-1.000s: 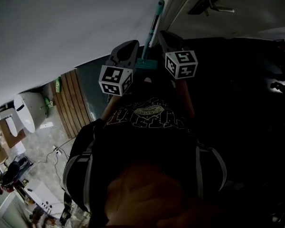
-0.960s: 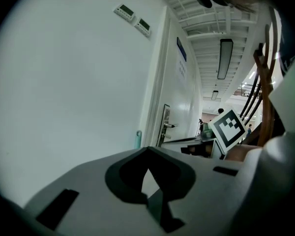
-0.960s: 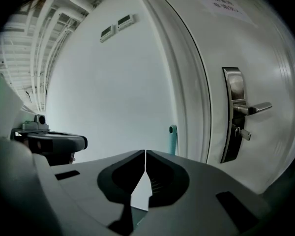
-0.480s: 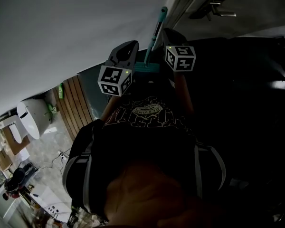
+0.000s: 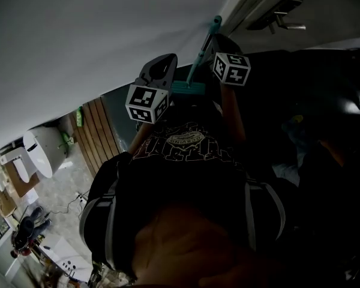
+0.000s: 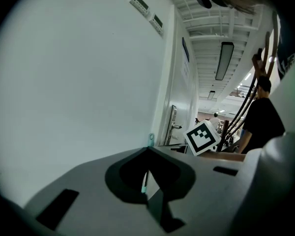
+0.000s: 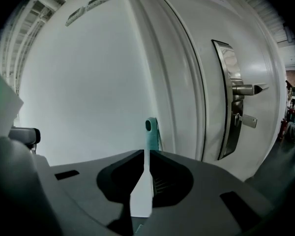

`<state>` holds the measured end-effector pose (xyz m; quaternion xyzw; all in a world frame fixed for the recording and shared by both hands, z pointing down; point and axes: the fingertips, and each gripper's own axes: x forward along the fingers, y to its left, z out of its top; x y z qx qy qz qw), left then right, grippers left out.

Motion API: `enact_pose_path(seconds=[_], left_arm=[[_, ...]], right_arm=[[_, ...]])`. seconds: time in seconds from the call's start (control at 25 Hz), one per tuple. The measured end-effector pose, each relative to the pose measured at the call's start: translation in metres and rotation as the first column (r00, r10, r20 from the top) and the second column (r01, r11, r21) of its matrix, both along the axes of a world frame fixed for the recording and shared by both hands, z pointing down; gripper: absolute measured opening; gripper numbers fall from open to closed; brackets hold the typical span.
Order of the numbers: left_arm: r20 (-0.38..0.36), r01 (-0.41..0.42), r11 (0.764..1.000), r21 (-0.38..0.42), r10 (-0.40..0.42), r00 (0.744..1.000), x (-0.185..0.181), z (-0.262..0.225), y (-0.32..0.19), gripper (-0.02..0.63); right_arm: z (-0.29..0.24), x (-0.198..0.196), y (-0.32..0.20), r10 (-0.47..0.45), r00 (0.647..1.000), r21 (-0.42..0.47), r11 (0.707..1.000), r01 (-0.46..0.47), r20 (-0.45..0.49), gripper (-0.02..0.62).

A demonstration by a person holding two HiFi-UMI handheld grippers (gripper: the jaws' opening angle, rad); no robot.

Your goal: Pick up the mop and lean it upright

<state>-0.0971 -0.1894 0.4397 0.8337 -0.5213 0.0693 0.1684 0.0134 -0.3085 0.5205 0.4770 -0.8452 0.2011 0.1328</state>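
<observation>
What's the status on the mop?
Right gripper shut on mop handle. Left gripper shut, hold unclear. Handle tip near white wall by door; nothing seen blocking.

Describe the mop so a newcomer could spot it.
Start at the big white wall where it meets the door with the metal lever handle. The mop stands at that corner, between the left gripper and the right gripper. It is the only teal thing there: a thin pole with a hole in its tip and a flat head at its foot.
</observation>
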Motion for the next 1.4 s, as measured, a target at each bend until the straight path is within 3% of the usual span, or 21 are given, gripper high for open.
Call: enact_pose_path(seconds=[0.16,0.92,1.4], left_arm=[[-0.005,0.004,1.000,-0.004,-0.004,1.000,-0.008,0.002,-0.006,0.048],[-0.012,0.013,1.000,-0.022,-0.013,1.000,-0.048,0.007,-0.013,0.048],[-0.021,-0.016,1.000,-0.018,0.016,1.000,-0.037,0.006,-0.011,0.048]], right_arm=[[0.011,-0.001,-0.013,0.033,0.999,-0.023,0.999,-0.033,-0.015,0.086],[0.036,-0.018,-0.037,0.190,0.972,-0.037,0.980,-0.197,-0.135,0.126],[0.037,-0.018,-0.025,0.140,0.981,-0.013,0.990,-0.143,-0.133,0.117]])
